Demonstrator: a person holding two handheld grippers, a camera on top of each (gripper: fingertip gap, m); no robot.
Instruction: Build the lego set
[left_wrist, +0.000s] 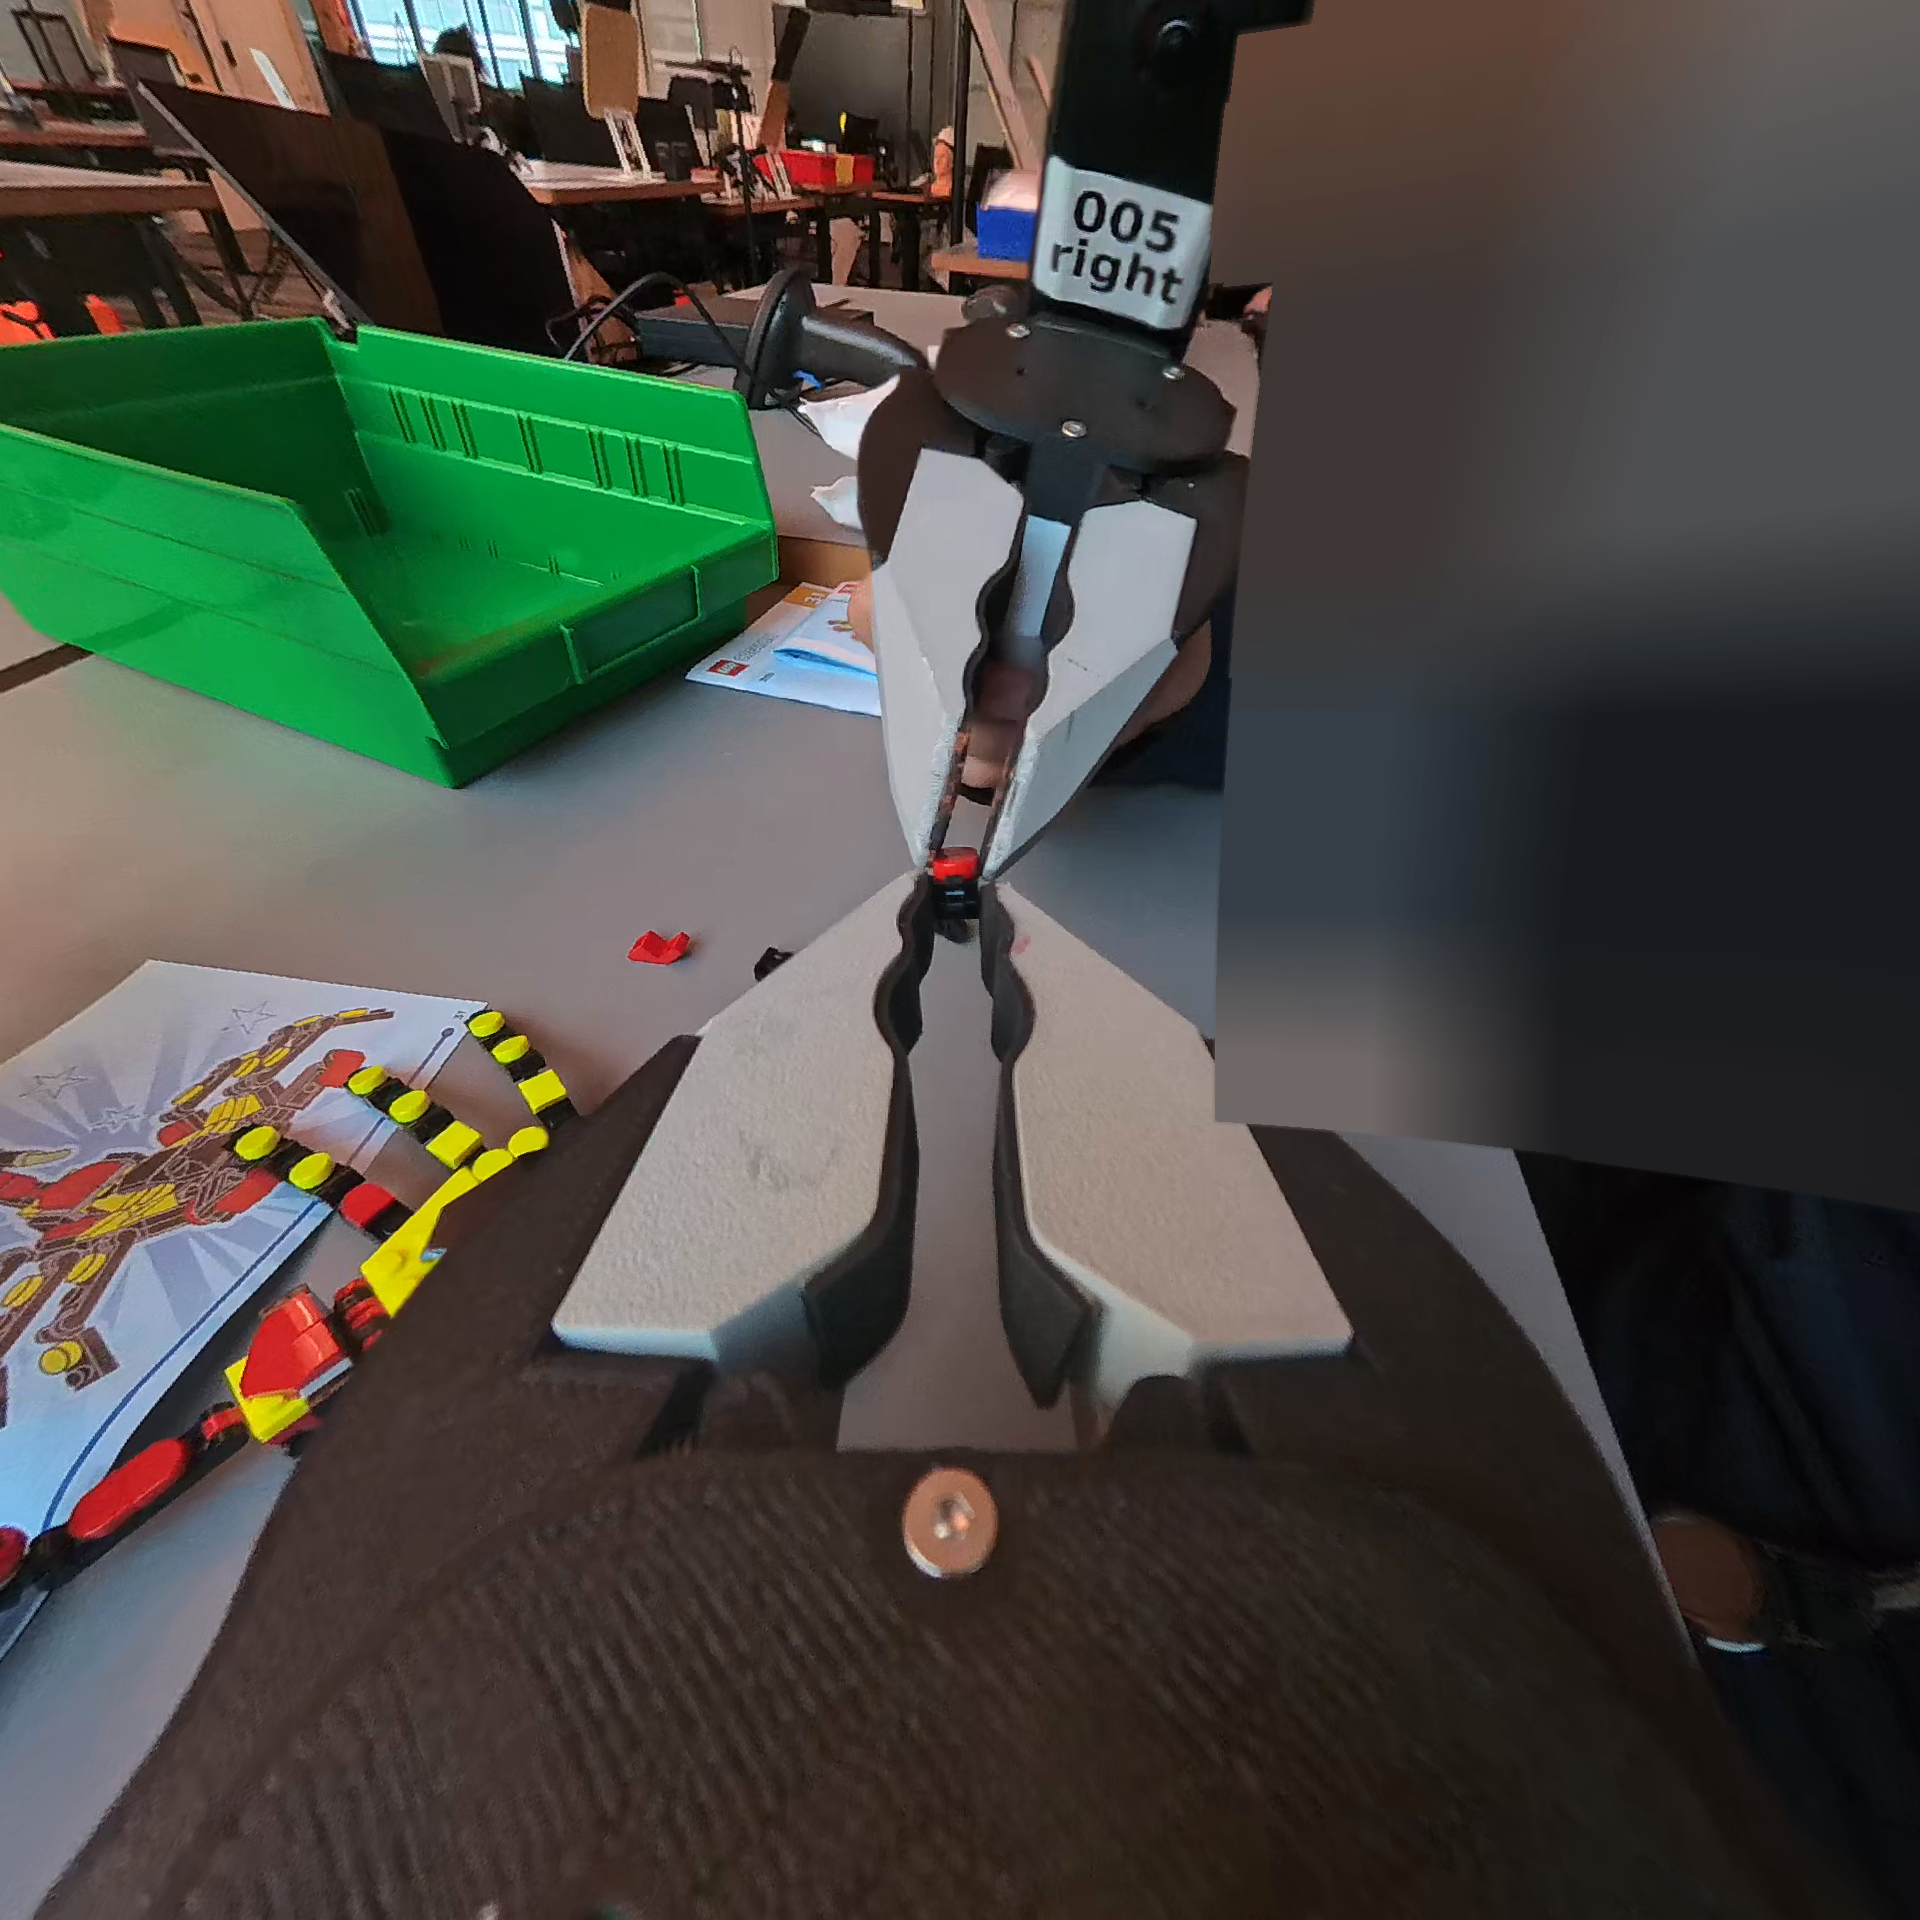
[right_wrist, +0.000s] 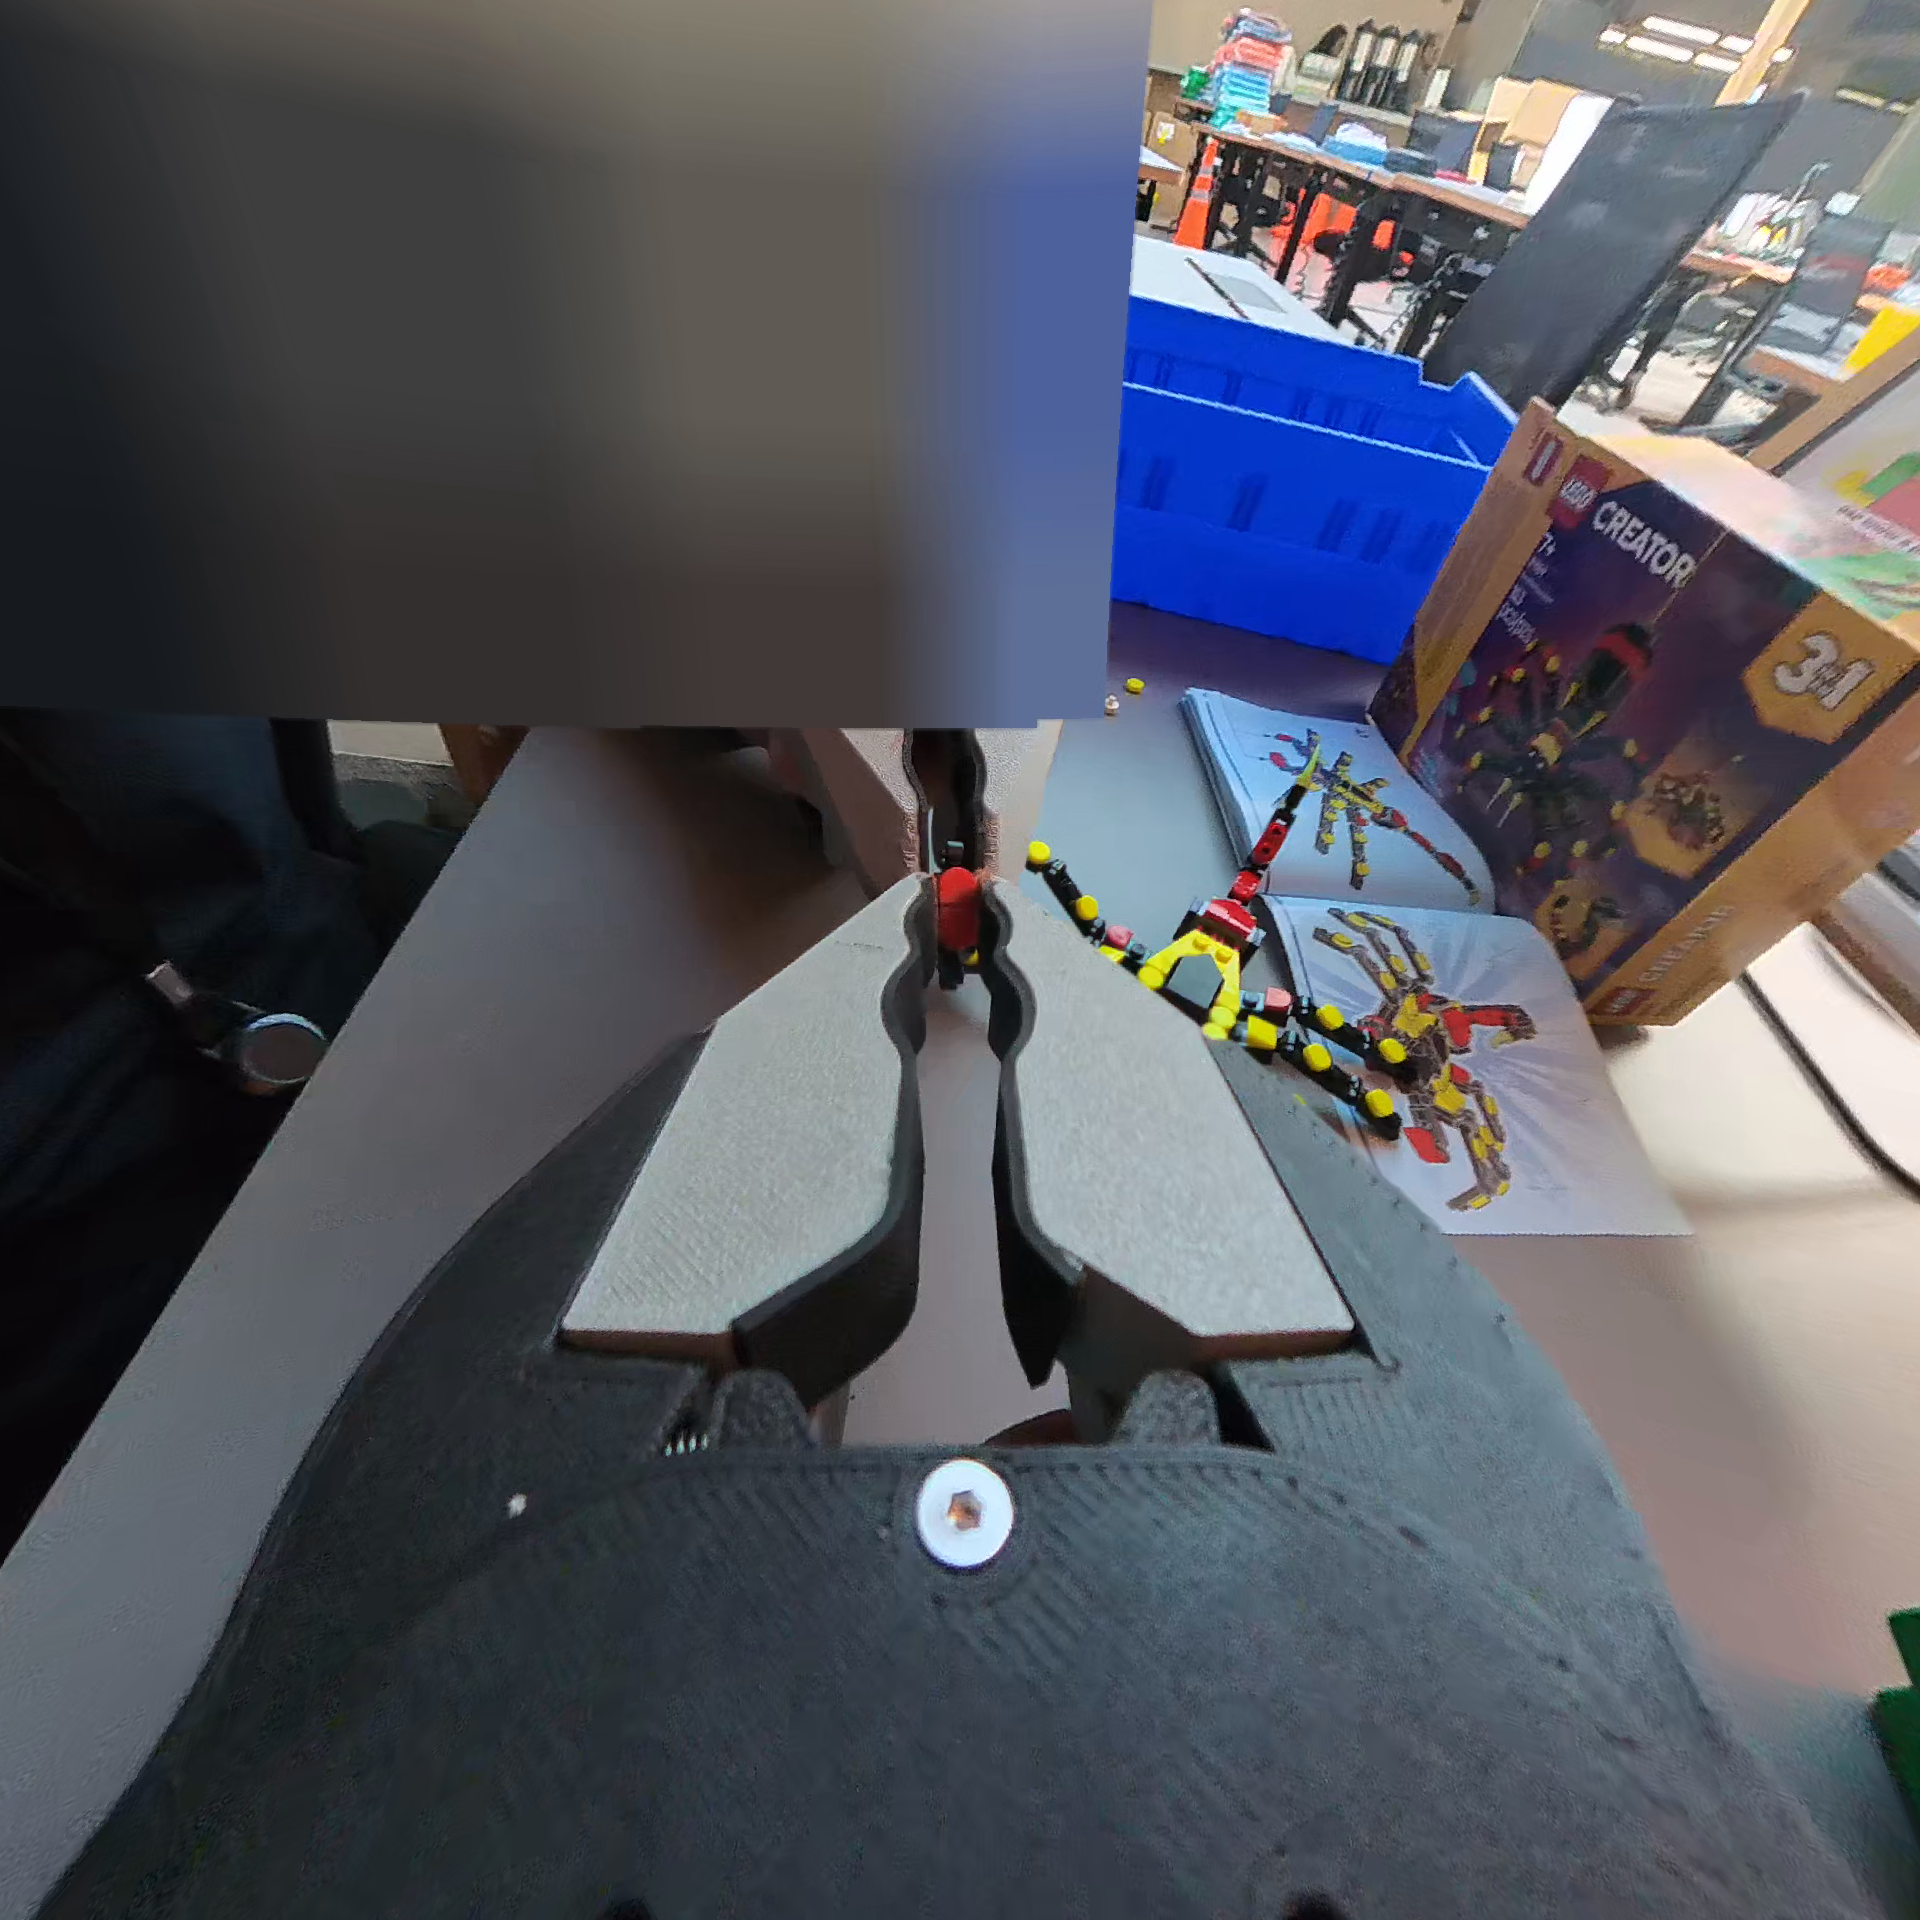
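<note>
My left gripper (left_wrist: 953, 902) is shut on a small black lego piece (left_wrist: 954, 906), held above the grey table (left_wrist: 312, 831). My right gripper (left_wrist: 958, 860) comes down from above, tip to tip with the left, and is shut on a small red lego piece (left_wrist: 954, 862) that touches the black one. In the right wrist view the right gripper (right_wrist: 956, 914) pinches the red piece (right_wrist: 956, 909), with the left gripper's tips just beyond it. The part-built red, yellow and black model (left_wrist: 416, 1164) lies on the open instruction booklet (left_wrist: 125, 1195) at left; it also shows in the right wrist view (right_wrist: 1226, 966).
A green bin (left_wrist: 416, 540) stands at the back left. A loose red piece (left_wrist: 658, 947) and a small black piece (left_wrist: 771, 961) lie on the table. A blue bin (right_wrist: 1299, 488), the set's box (right_wrist: 1662, 727) and booklets (right_wrist: 1340, 800) stand to the right. A person sits close behind. My left and right fingertips are right by each other.
</note>
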